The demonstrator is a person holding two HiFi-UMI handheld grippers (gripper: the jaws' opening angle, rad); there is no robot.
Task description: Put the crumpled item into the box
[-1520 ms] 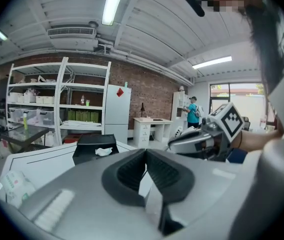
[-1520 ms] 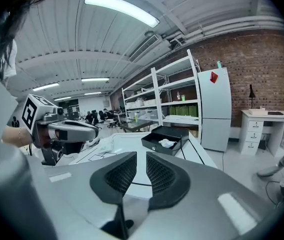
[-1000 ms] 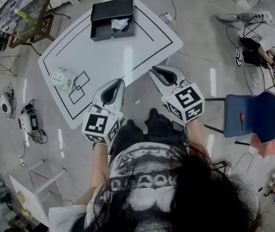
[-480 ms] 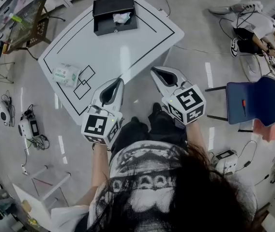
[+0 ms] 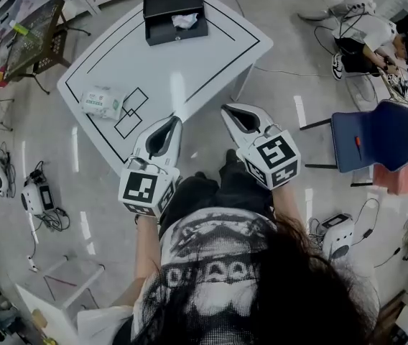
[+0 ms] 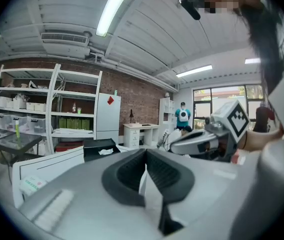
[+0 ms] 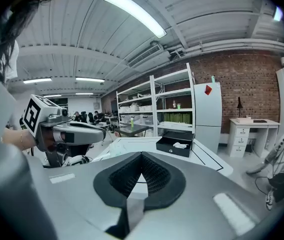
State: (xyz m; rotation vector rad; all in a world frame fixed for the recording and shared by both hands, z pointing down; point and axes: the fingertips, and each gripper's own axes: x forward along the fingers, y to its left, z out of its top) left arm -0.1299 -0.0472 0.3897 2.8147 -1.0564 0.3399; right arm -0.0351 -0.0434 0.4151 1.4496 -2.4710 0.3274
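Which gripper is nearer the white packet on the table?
Left. The left gripper sits at the near edge of the table, right of the white packet; the right gripper is farther right.

- We see a white tabletop (image 5: 182,70) marked with black lines.
- A pale packet (image 5: 101,102) lies near its left edge.
- A blue chair (image 5: 373,136) stands to our right.

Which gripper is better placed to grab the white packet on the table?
Left. The white packet lies on the table's left side, nearer the left gripper; the right gripper hangs farther away.
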